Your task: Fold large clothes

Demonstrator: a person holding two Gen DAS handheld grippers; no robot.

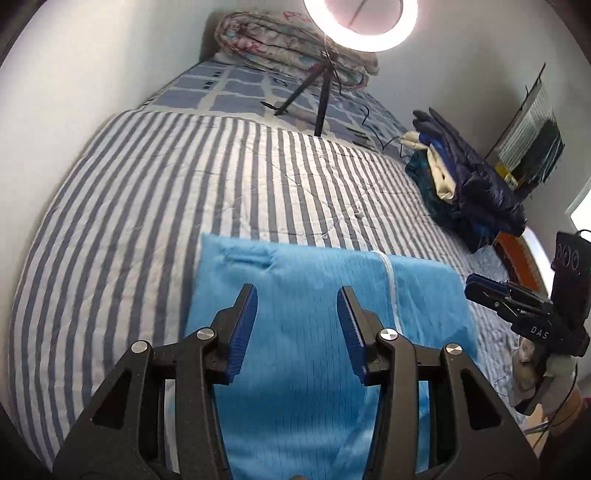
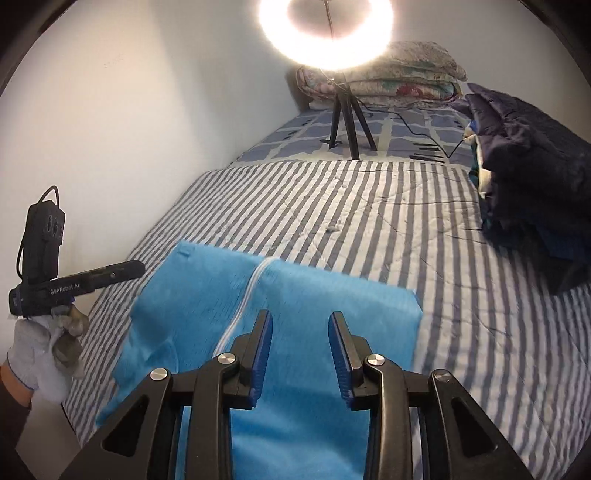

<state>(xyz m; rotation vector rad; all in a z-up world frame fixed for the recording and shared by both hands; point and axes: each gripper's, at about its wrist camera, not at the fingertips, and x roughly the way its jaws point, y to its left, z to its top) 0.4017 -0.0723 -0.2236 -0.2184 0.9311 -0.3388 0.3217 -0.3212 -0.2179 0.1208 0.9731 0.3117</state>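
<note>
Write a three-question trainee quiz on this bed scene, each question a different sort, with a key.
1. True or false: the left gripper is shut on the light blue folded garment.
2. Multiple choice: the tripod-mounted ring light stands on A) the floor B) the blue checked sheet C) the grey-and-white striped quilt.
3. Fill in: the pile of dark navy padded clothes lies on the bed's ____ side, seen from the right gripper.

Key: 1 false; 2 B; 3 right.

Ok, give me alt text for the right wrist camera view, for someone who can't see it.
An open right claw hovers over a folded bright blue garment on a striped bed cover. The gloved left hand holds the other claw at the left edge; a ring light glares ahead.
</note>
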